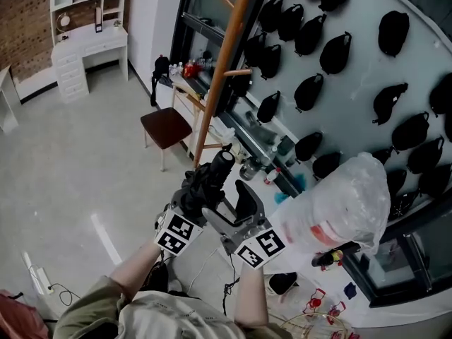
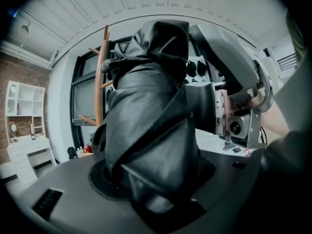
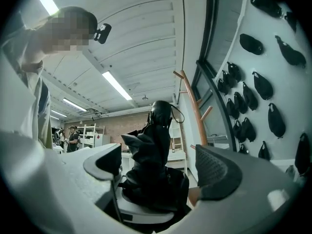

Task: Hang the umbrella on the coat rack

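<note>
- Two grippers: the left gripper [image 2: 153,189] clenches the folded black umbrella [image 2: 151,121].
- The right gripper [image 3: 161,167], released, jaws wide, sits at the umbrella's four o'clock.
- The coat rack [image 1: 226,55] stands at twelve o'clock.

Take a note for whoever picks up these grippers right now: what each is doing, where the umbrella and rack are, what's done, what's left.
Left tongs: shut on the folded black umbrella.
Right tongs: open, pads off the umbrella.
Coat rack: ahead, not reached.
Done: umbrella picked up.
Left: bring it to the rack and hang it on a peg.
</note>
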`<act>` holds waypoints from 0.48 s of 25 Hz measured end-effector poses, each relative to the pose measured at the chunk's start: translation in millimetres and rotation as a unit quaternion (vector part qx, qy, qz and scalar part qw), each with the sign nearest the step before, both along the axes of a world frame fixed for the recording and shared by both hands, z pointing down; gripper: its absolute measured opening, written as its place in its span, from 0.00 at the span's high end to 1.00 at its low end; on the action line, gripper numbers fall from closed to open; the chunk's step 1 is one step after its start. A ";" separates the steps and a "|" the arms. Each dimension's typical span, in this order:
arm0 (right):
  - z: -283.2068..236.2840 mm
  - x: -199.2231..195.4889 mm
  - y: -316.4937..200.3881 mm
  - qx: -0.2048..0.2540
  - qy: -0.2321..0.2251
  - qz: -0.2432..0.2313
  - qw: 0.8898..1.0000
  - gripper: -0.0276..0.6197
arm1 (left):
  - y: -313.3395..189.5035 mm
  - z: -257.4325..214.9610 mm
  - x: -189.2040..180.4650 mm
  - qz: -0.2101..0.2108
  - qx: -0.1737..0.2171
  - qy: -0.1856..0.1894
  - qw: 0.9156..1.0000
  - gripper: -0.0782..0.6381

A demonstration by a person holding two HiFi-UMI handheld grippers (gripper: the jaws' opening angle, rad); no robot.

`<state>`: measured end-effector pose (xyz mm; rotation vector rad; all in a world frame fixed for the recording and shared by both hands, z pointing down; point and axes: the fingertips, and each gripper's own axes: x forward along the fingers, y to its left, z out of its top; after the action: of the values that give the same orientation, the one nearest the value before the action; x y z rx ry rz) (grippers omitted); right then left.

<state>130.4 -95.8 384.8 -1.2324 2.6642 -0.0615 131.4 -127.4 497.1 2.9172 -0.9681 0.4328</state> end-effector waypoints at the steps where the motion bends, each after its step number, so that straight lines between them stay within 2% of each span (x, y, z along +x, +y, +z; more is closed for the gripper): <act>1: 1.8 -2.4 -7.9 -0.002 0.001 0.000 1.000 0.24 | -4.3 0.3 1.9 0.006 0.001 0.000 1.000 0.52; 12: 10.7 -1.6 -91.2 -0.012 0.013 0.031 0.999 0.24 | -57.1 -3.9 22.1 0.071 0.004 0.009 0.997 0.52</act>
<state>128.8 -187.0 395.5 -1.3303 2.6525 -0.0697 153.5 -184.6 493.2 3.0026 -0.7640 0.4095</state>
